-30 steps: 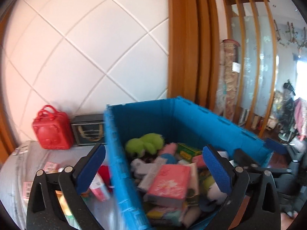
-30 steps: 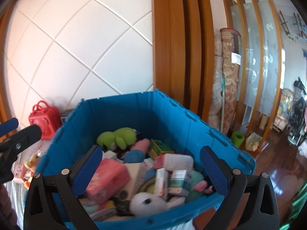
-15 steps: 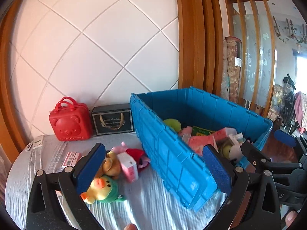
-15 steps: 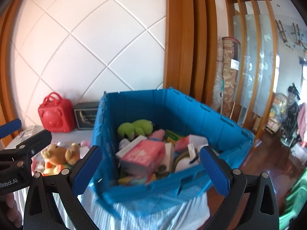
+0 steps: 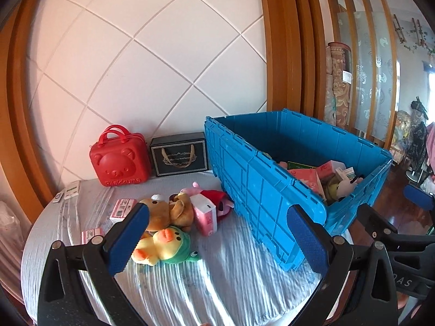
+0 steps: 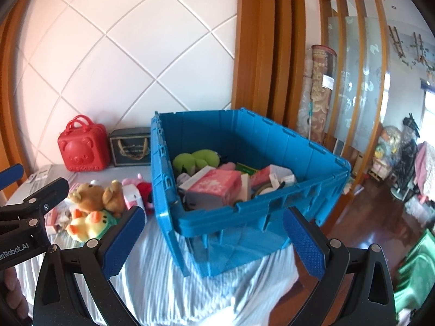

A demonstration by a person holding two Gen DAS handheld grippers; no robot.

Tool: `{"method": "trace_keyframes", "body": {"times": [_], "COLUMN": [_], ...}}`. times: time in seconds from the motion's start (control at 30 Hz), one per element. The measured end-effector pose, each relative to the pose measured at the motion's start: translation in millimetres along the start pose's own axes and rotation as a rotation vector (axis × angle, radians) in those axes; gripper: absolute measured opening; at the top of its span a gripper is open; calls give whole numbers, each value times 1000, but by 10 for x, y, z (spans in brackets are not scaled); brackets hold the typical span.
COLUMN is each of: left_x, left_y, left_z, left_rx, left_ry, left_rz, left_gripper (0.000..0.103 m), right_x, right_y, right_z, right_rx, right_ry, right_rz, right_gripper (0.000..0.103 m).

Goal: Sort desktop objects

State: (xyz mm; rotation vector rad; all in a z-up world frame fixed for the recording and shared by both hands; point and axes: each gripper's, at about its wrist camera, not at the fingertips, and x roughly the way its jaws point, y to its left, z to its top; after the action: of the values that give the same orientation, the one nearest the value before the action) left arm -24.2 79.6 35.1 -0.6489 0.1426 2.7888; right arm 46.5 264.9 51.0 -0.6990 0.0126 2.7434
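Grippers frame the foreground: the left gripper [image 5: 217, 239] and the right gripper [image 6: 214, 241] both hang with jaws spread wide and nothing between them, their blue pads [image 5: 127, 240] finely stippled on black angular arms. Beyond the left one, on a rippled grey-white tablecloth [image 5: 217, 279], a heap of soft toys lies at about 11 o'clock: a fuzzy yellow duck plush [image 5: 160, 247] touching a brown bear plush [image 5: 165, 212], with a pink boxy tissue pack [image 5: 205, 216] just beside them. At 1 o'clock sits the ribbed, rectangular blue plastic crate [image 5: 266, 190], filled with cartons and plush, among them a green plush [image 6: 195, 160]. Farthest back, against the quilted white wall, stand a glossy red bear-faced case [image 5: 119, 159] and a black gift box [image 5: 179, 157].
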Motion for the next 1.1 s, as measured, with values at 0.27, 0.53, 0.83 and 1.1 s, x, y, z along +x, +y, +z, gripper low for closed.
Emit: {"method": "trace_keyframes", "body": {"times": [0.27, 0.53, 0.83, 1.1], "left_x": [-87, -117, -127, -134], "left_y": [63, 32, 24, -5], "left_z": [-51, -58, -58, -39], "left_rx": [-8, -7, -12, -6], "left_ry": [1, 6, 9, 3], "left_rz": [6, 13, 18, 12], "left_gripper": [103, 103, 103, 103], "right_x": [-92, -128, -141, -129], "right_y": [47, 30, -6, -31], "right_z": [-54, -43, -26, -3], "right_rx": [-2, -4, -6, 0], "right_ry": [-3, -9, -11, -15], "right_rz": [7, 11, 16, 14], "right_gripper": [103, 103, 103, 103]}}
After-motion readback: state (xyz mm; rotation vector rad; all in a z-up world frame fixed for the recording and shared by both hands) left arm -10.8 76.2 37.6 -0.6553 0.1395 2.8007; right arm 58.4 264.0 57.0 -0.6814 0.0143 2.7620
